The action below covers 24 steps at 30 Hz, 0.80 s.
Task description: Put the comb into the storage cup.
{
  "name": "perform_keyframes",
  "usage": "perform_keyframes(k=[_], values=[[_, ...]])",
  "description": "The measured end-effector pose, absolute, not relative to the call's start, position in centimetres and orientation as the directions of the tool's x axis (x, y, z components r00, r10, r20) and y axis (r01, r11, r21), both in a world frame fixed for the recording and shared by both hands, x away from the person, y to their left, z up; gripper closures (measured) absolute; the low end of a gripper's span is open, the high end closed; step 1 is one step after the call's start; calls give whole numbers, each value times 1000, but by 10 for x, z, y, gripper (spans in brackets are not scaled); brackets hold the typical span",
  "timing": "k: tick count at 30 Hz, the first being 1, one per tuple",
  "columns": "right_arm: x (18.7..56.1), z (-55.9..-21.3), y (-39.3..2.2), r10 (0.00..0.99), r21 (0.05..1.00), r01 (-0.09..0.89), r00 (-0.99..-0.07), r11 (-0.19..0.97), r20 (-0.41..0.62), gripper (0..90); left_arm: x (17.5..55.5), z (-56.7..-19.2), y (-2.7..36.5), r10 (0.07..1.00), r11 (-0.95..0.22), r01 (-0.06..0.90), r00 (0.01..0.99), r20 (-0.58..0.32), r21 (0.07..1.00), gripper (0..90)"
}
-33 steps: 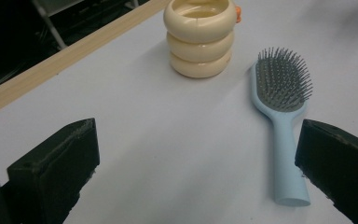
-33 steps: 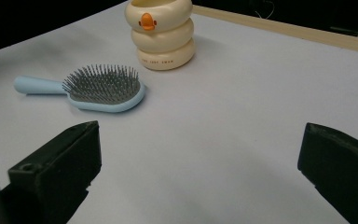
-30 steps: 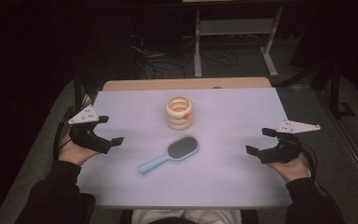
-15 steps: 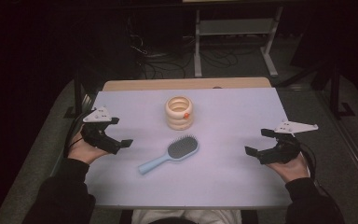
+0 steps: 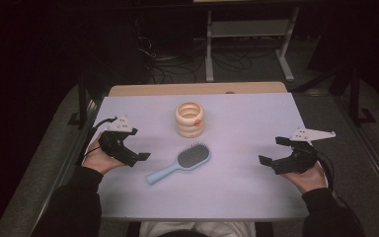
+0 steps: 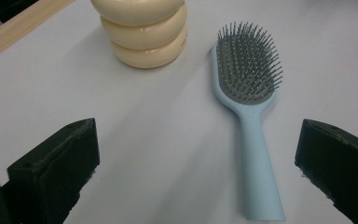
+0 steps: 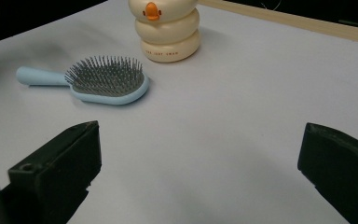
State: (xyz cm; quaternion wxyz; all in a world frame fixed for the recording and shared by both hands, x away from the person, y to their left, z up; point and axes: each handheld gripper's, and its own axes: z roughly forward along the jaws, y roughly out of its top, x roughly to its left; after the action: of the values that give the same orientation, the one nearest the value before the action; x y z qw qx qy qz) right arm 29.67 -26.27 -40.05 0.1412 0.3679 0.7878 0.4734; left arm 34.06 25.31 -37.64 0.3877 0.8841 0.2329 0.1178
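Plainly light and rigid, the blue hairbrush lies bristles-up mid-counter, best pinched across its slim handle. Behind it stands a cream ringed duck toy. Left claw and right claw both gape empty.

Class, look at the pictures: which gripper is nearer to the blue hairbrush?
The left. The left gripper sits just off the handle end of the blue hairbrush; the right gripper is well out beyond its bristle head, near the table edge.

Glossy cream plastic ring stack; matt blue plastic hairbrush; smooth tabletop.
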Motion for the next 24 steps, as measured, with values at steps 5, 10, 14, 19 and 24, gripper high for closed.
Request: perform_keyframes(k=[5, 10, 14, 19, 24], values=[[297, -401, -262, 711, 849, 446, -692, 284, 125, 0, 341, -380, 247, 498, -586, 327, 867, 11, 741, 0], [297, -401, -262, 710, 848, 447, -693, 286, 126, 0, 342, -387, 235, 475, -608, 323, 880, 6, 725, 0], [297, -401, -262, 710, 846, 449, -692, 288, 126, 0, 342, -393, 227, 459, -632, 323, 888, 5, 705, 0], [297, -402, -261, 709, 844, 450, -694, 293, 124, 0, 342, -399, 219, 442, -658, 320, 897, 6, 681, 0], [297, -402, -261, 708, 841, 453, -695, 298, 124, 0, 343, -405, 211, 432, -670, 321, 902, 0, 670, 0]])
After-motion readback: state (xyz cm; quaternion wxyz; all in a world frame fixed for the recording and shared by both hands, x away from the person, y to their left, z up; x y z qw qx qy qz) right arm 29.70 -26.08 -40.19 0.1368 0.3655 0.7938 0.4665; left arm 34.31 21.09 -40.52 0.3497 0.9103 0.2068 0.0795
